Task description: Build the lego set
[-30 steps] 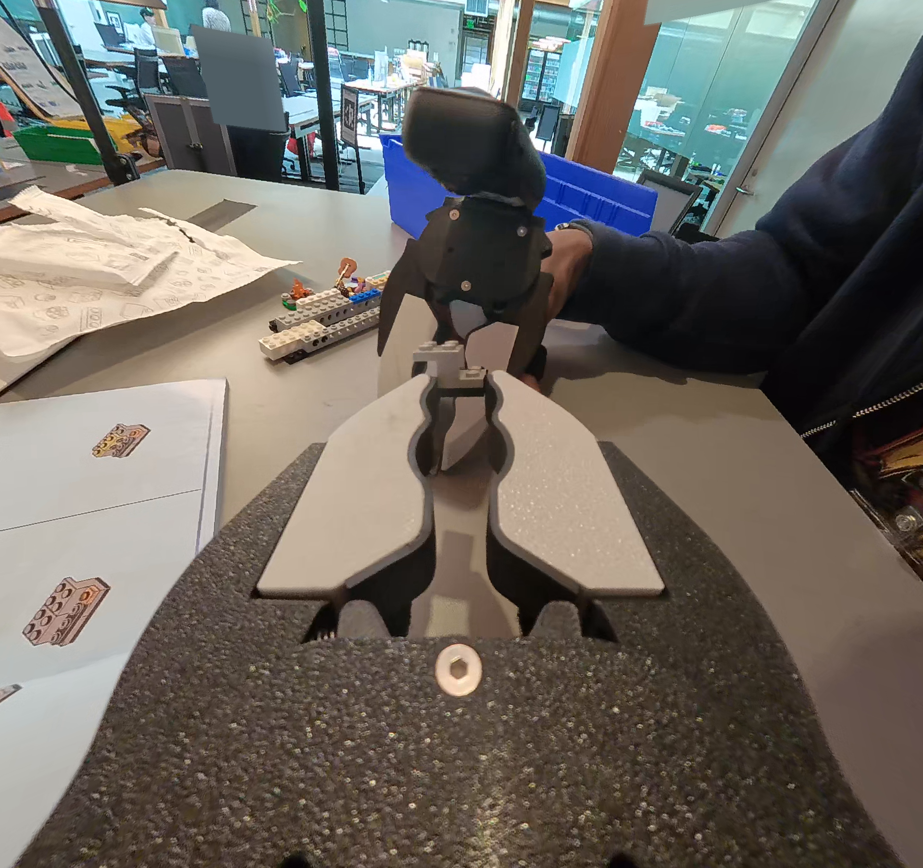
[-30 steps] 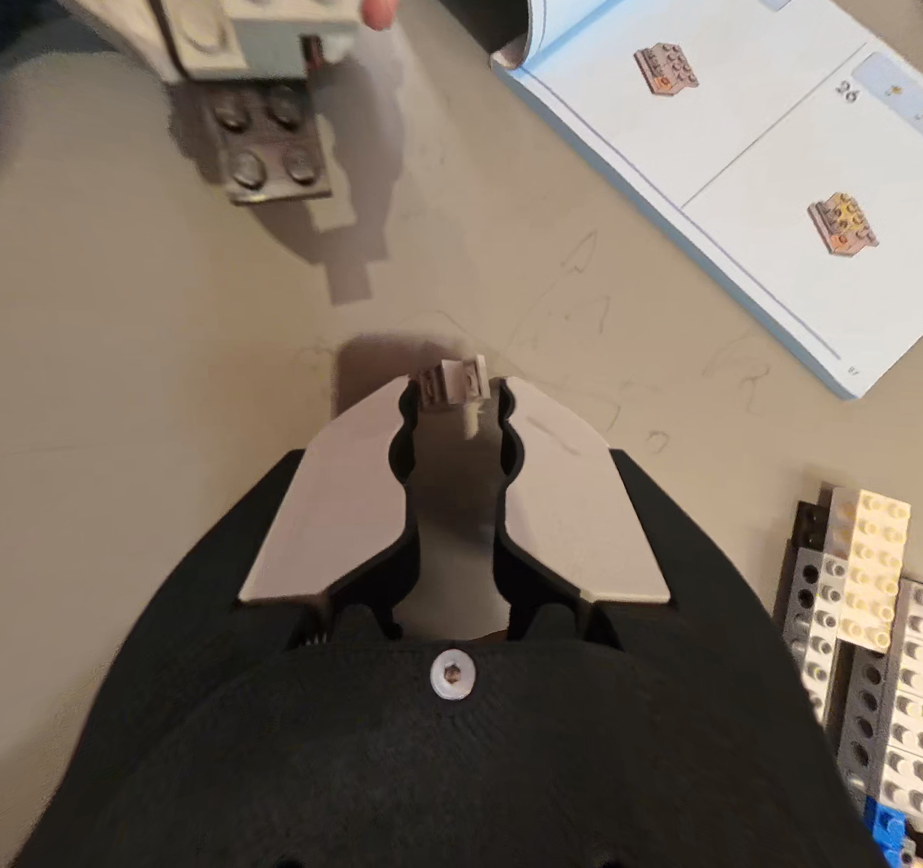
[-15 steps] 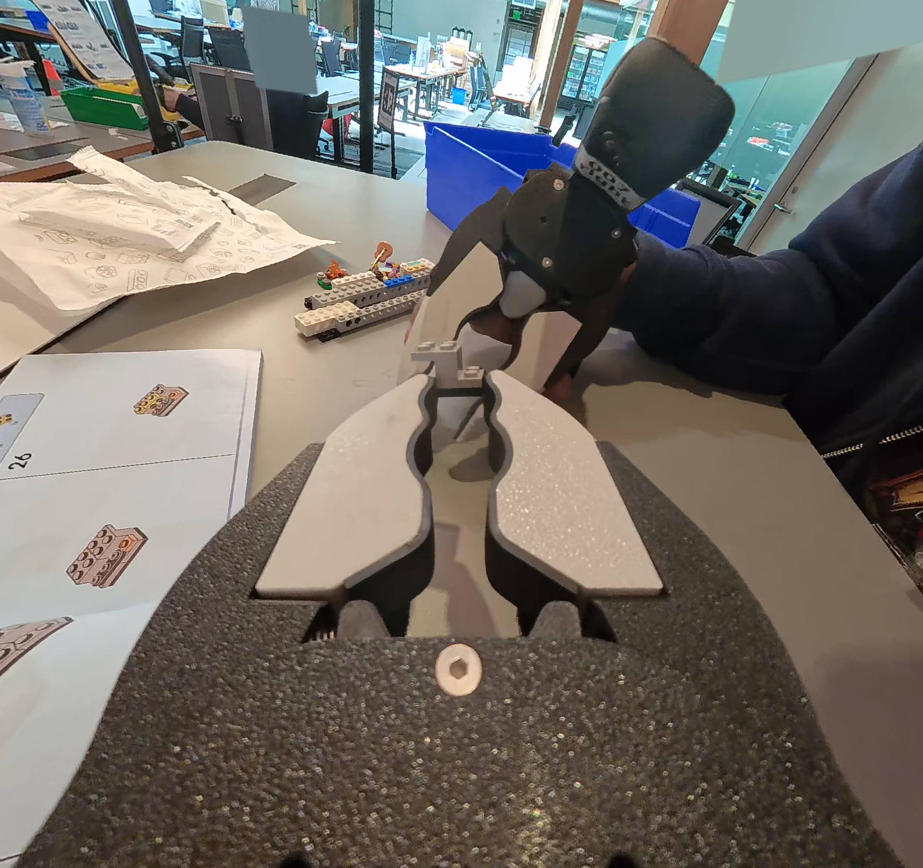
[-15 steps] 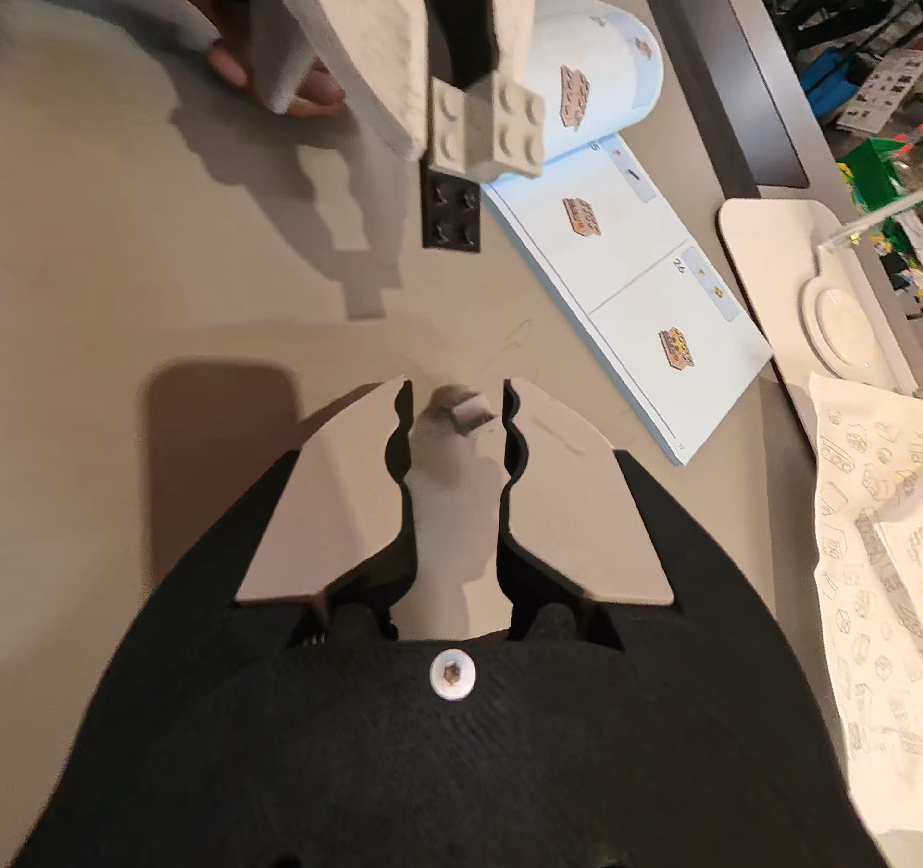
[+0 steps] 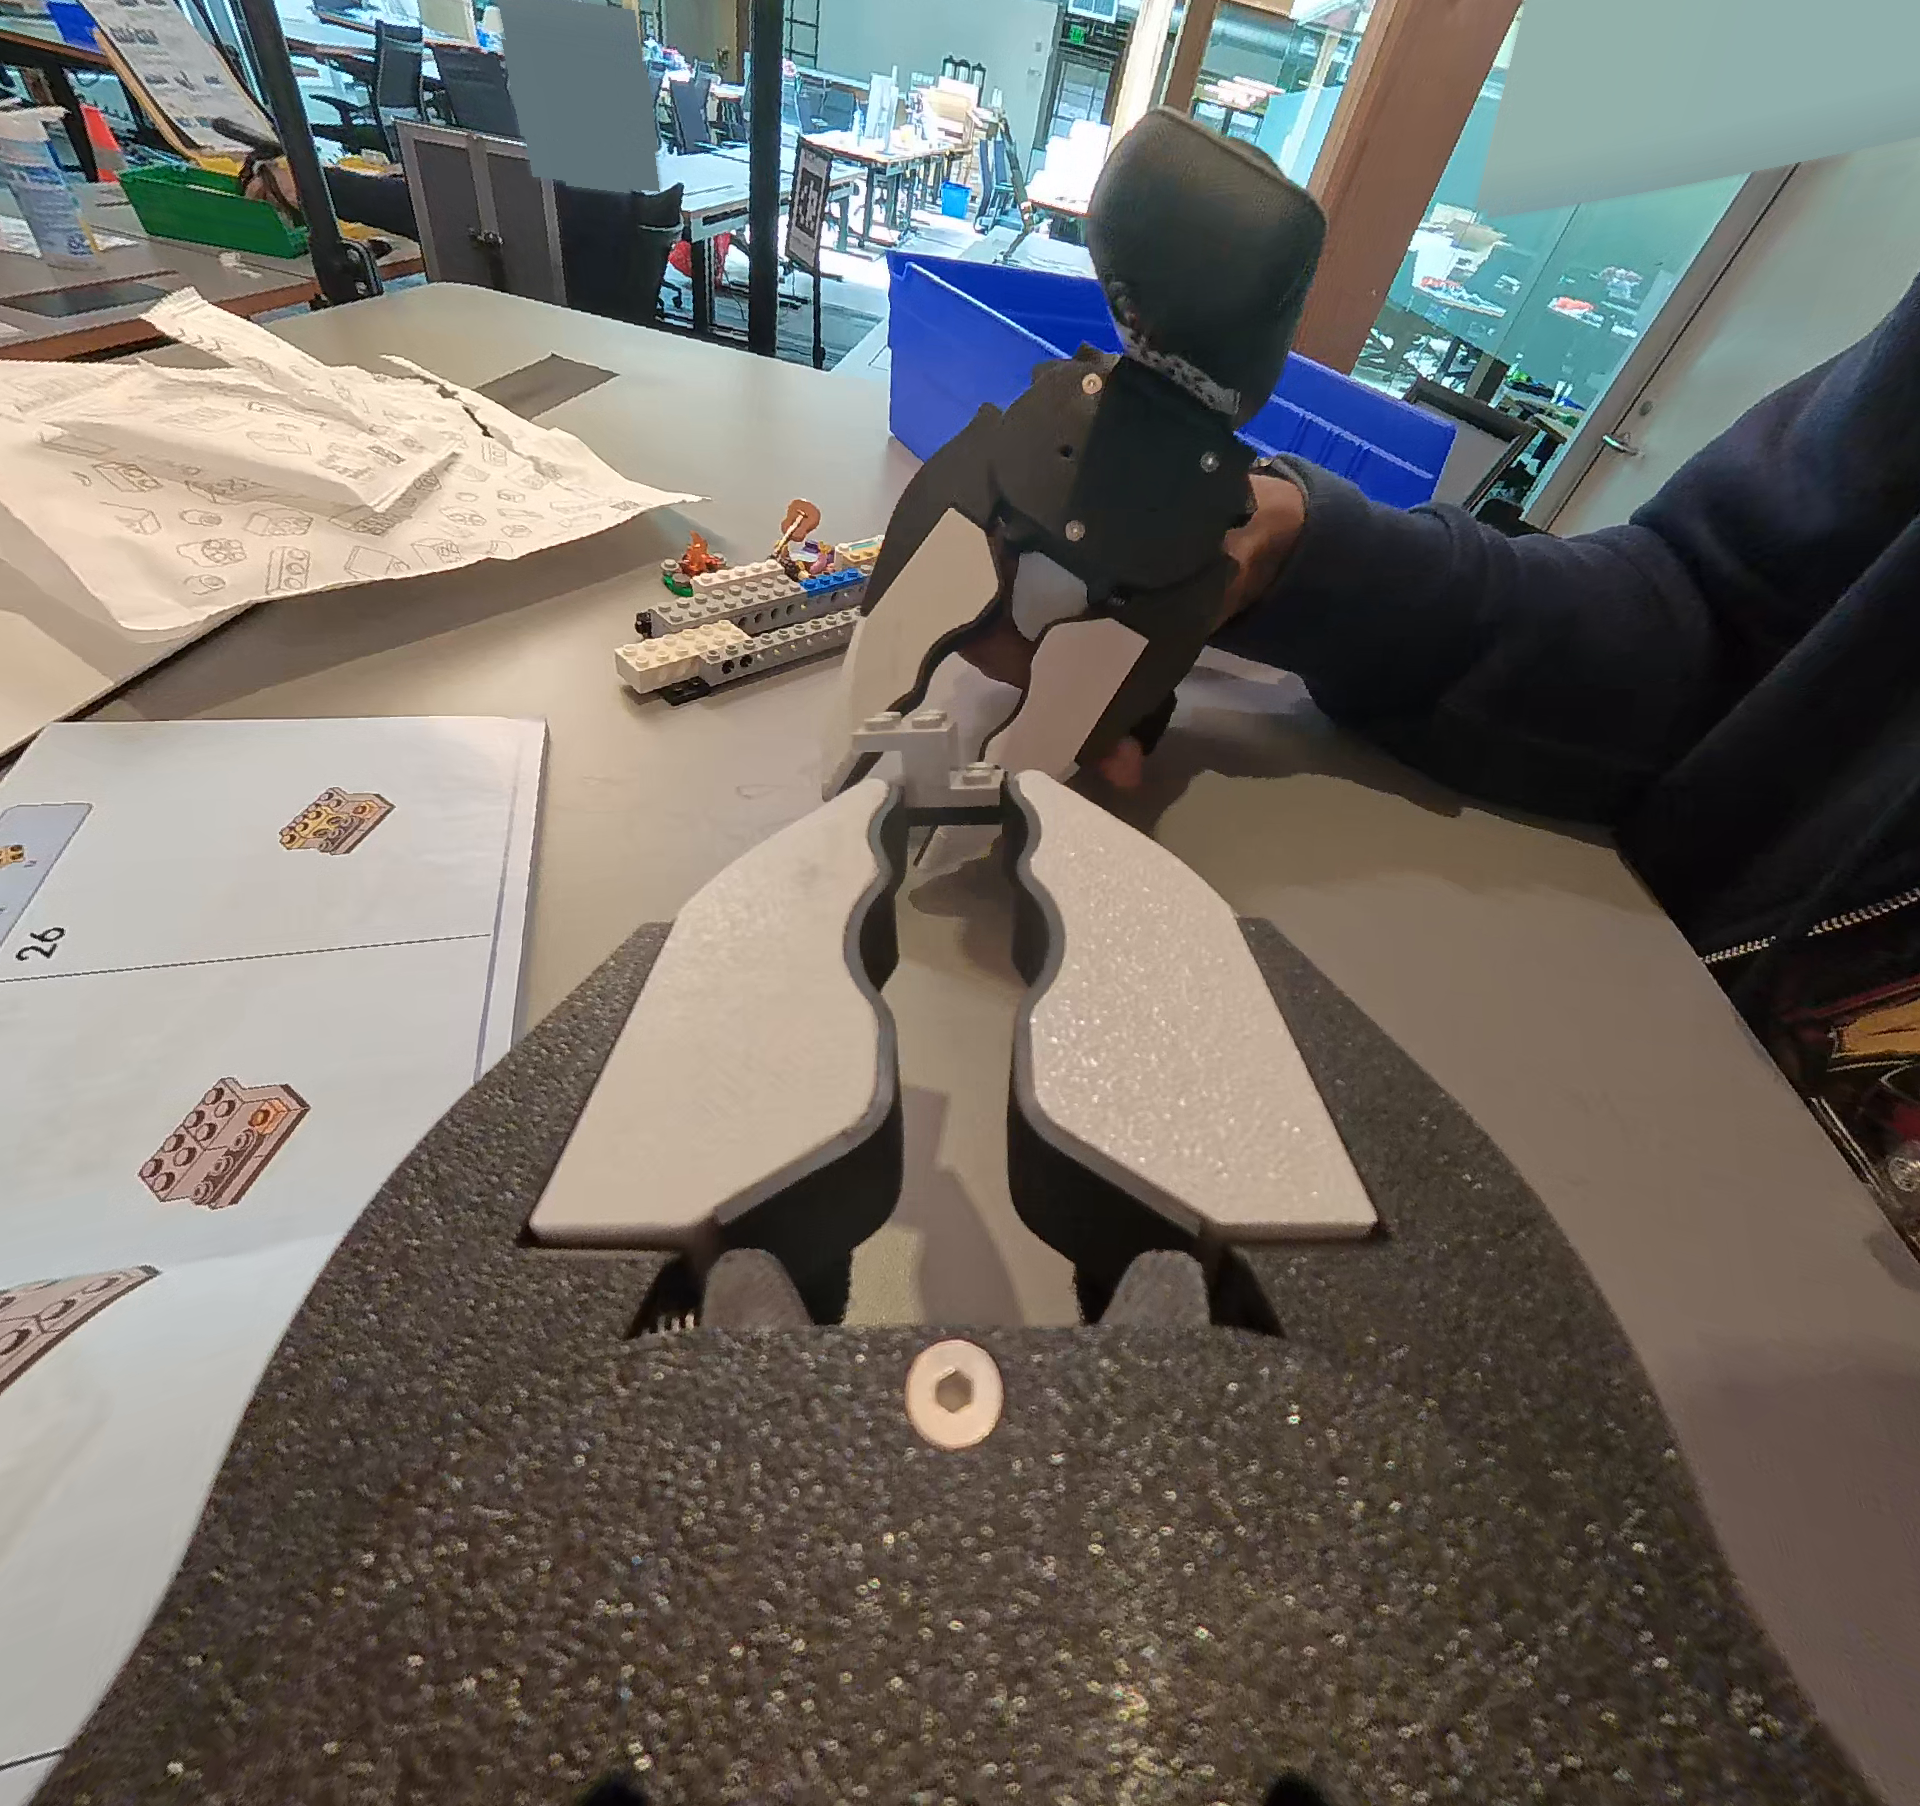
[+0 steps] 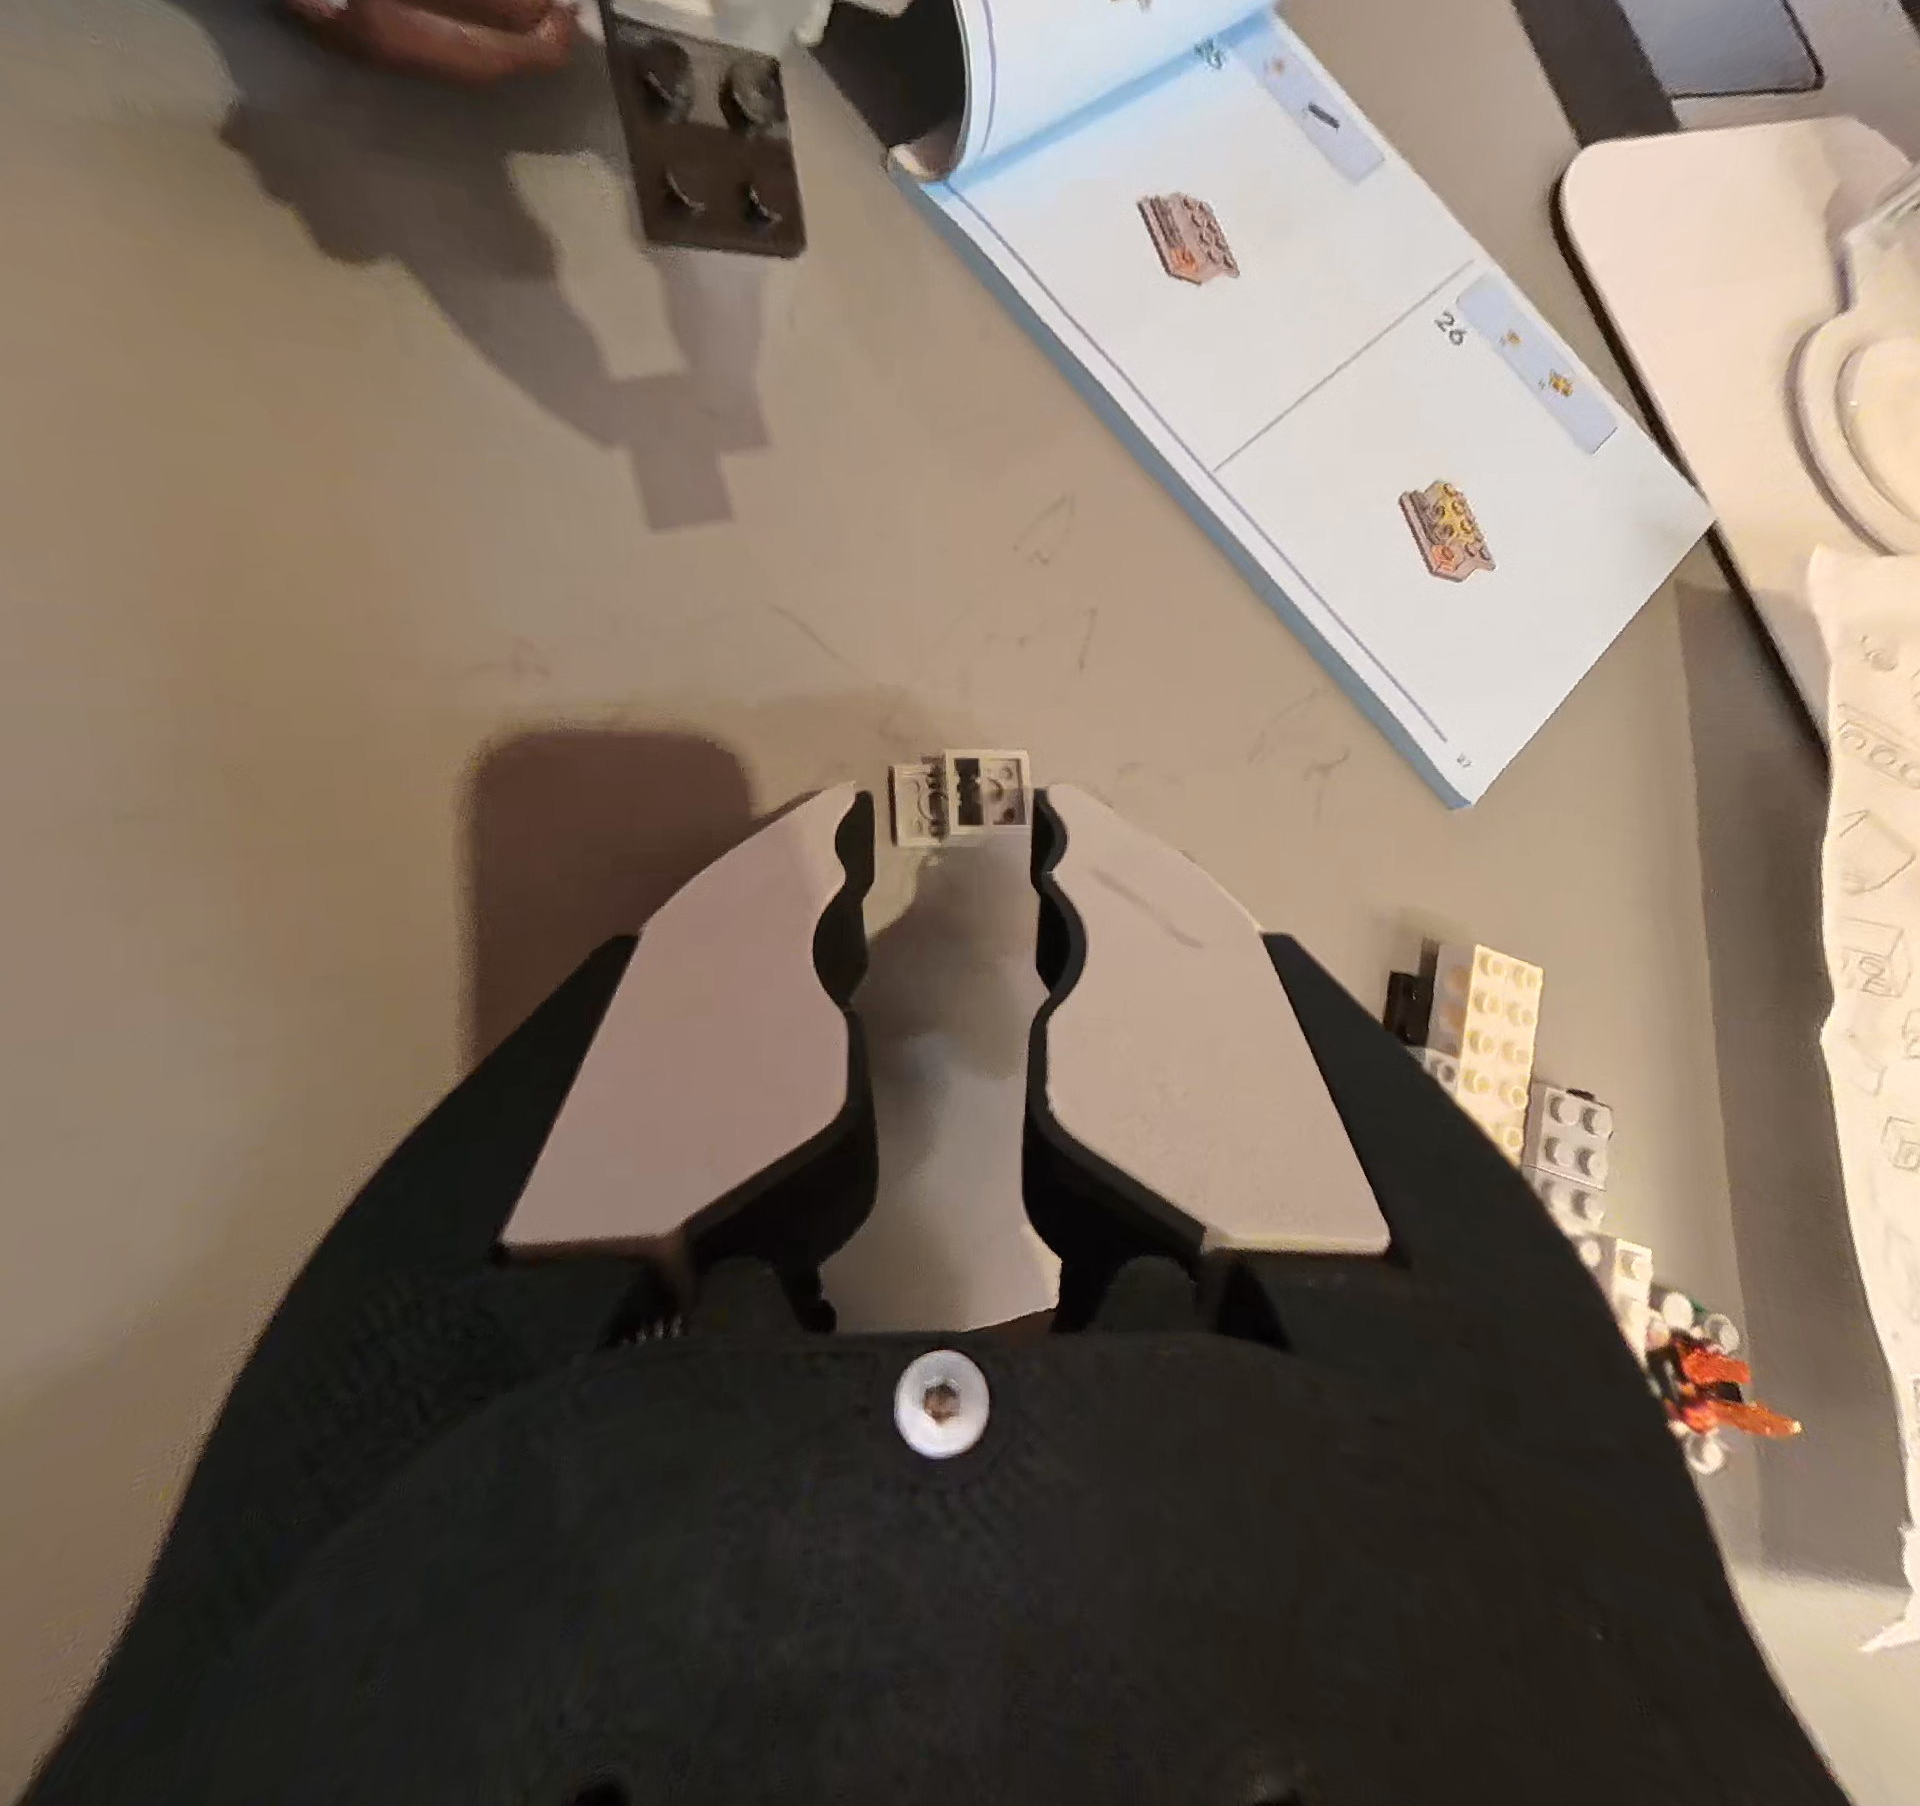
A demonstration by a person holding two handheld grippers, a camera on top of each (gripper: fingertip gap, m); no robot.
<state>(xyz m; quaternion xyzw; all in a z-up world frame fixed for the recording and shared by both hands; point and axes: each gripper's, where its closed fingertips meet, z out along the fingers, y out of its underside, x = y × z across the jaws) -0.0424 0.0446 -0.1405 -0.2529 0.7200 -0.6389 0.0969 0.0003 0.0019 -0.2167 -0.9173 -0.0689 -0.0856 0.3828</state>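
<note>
Left hand-held gripper [image 5: 951,800] clamped on small brick assembly [image 5: 928,754]: light grey bracket pieces on black plate, held clear of worktop [image 5: 1455,977], studs up, probably so it's reachable from above. Right hand-held gripper [image 6: 948,816] pointed down at worktop, jaws apart around small light grey brick [image 6: 961,809]; right pad close, gap on left, no squeeze visible. Instruction booklet [image 6: 1340,385] open beside both. Partly built brick model [image 5: 748,613] farther back, torn paper bag [image 5: 260,478] beyond.
</note>
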